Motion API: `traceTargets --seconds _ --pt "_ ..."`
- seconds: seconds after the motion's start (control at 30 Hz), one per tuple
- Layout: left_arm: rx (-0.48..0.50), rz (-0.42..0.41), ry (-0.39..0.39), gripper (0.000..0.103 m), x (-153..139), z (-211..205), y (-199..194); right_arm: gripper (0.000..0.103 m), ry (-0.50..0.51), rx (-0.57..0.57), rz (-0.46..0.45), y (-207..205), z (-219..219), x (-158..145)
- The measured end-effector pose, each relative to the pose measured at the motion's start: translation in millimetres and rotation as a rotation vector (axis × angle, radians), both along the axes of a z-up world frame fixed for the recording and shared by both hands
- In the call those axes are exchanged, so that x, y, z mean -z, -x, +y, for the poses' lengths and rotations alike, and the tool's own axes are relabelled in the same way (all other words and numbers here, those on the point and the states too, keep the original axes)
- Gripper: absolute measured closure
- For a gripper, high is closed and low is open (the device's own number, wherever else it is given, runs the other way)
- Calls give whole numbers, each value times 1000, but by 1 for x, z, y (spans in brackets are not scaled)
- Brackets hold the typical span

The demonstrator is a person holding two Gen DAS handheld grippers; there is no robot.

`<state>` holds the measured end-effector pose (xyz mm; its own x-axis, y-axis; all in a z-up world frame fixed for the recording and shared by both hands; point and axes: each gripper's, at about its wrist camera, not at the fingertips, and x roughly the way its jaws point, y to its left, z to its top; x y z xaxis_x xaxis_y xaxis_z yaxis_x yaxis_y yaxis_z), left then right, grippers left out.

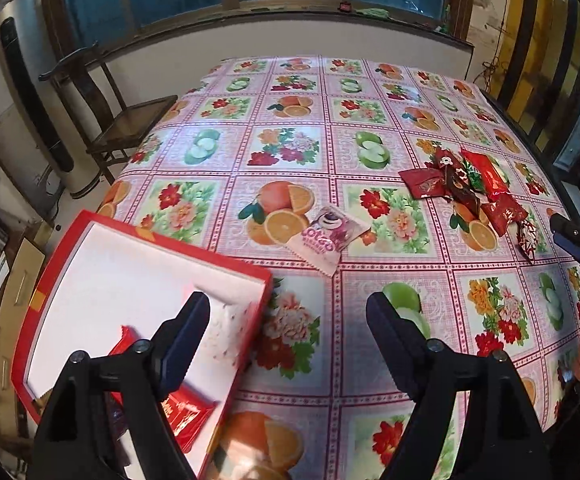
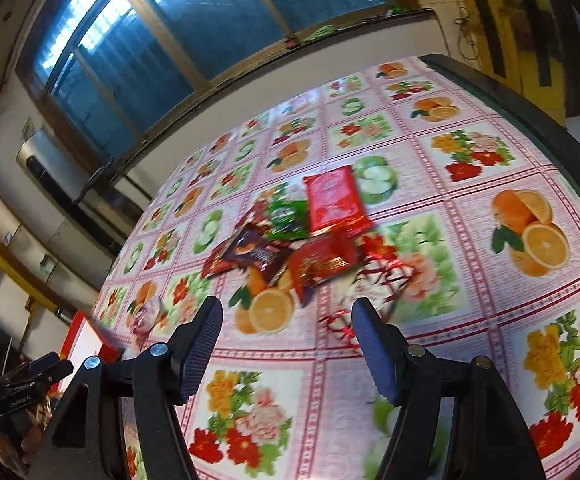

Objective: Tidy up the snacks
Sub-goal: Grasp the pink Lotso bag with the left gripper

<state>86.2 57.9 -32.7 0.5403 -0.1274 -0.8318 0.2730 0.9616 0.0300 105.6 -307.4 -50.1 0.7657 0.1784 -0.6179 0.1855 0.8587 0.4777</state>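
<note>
Left tool [image 1: 287,316] spread, nothing between its jaws, above the red box [image 1: 145,264] holding one red packet [image 1: 187,412]; right tool [image 2: 285,324] likewise spread and empty. Pink packet [image 1: 324,240], lettering unclear, lies on the desk [image 1: 290,140] just beyond the box. Farther off, the snack pile [image 2: 306,232]; print unreadable

right gripper [image 2: 285,332] jaws apart, empty, near snack pile [image 2: 310,232].
</note>
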Motion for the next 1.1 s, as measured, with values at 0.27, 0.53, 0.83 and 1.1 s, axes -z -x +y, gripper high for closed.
traceTargets --seconds 0.27,0.53,0.83,1.1 --pt "65 23 -51 23 10 -57 -51 32 -82 90 4 2 -30 12" --pt "50 123 -127 23 45 -49 -92 32 -79 36 21 -1 -19 18" --pt "98 191 -129 23 73 -60 -104 31 -59 69 35 -2 -21 20" --pt "119 202 -17 58 76 -72 -91 31 -14 86 59 -5 -18 24"
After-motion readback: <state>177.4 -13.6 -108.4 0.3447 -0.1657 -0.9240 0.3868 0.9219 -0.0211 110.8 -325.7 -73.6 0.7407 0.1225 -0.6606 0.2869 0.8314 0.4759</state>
